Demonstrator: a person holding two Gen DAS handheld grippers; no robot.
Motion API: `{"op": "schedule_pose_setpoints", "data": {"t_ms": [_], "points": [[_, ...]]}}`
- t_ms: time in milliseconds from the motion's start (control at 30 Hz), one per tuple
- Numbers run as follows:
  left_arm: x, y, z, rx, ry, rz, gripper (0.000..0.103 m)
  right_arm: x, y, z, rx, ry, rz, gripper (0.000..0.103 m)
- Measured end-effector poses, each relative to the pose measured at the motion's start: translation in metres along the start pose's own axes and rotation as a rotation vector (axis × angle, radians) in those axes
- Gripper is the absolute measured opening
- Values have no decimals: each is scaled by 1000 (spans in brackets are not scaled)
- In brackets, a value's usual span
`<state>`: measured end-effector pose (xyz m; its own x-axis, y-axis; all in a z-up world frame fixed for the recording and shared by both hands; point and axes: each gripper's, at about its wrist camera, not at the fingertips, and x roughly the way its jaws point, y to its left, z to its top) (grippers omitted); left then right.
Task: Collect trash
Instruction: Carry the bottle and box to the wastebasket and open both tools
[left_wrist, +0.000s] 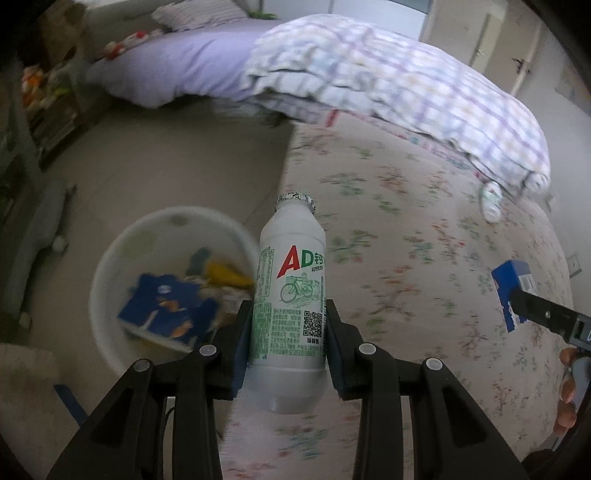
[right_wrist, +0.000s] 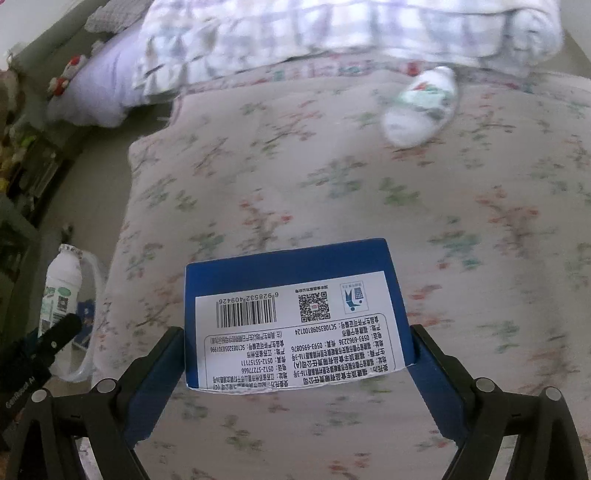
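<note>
My left gripper (left_wrist: 288, 325) is shut on a white AD milk bottle (left_wrist: 290, 280), held upright over the bed's edge beside a white bin (left_wrist: 110, 266) on the floor. The bin holds a blue carton (left_wrist: 166, 310) and other wrappers. My right gripper (right_wrist: 295, 347) is shut on a blue box (right_wrist: 295, 317) with a white label, held above the floral bedspread (right_wrist: 332, 192). The box also shows in the left wrist view (left_wrist: 511, 291). A second white bottle (right_wrist: 421, 110) lies on the bed by the folded quilt; it also shows in the left wrist view (left_wrist: 489, 201).
A checked quilt (left_wrist: 388, 85) is piled at the far side of the bed. A lilac pillow (left_wrist: 177, 66) lies behind it. Shelves with clutter (left_wrist: 40, 99) stand at the left wall. Grey floor (left_wrist: 166, 166) runs between the bed and the shelves.
</note>
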<state>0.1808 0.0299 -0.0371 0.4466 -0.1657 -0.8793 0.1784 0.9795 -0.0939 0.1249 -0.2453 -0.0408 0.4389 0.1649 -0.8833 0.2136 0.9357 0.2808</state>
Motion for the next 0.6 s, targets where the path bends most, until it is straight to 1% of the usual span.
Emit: {"op": "schedule_pose_setpoints", "data": {"t_ms": [233,367,467,500,533,567,600], "points": [[-2,56,-6,-79,-15,67,38,20,48,-8,-60,17,35,96],[2,77,-8,-101,-15,93,38,30,72,-11,-91,21,54,96],[2,89,-9,-105,-36,127,40,37,88,-14,-115,21,65,96],[3,93,-10,-110,-31,137,42,40,94,-15,-124,21,70,96],[4,96,-10,-117,-24,142,55,41,98,-16,-132,22,75,96],[4,100,-12,-127,-17,146,70,43,102,-17,-138,23,79,96],[3,101,-13,-131,-18,151,74,45,108,-19,-148,24,83,96]]}}
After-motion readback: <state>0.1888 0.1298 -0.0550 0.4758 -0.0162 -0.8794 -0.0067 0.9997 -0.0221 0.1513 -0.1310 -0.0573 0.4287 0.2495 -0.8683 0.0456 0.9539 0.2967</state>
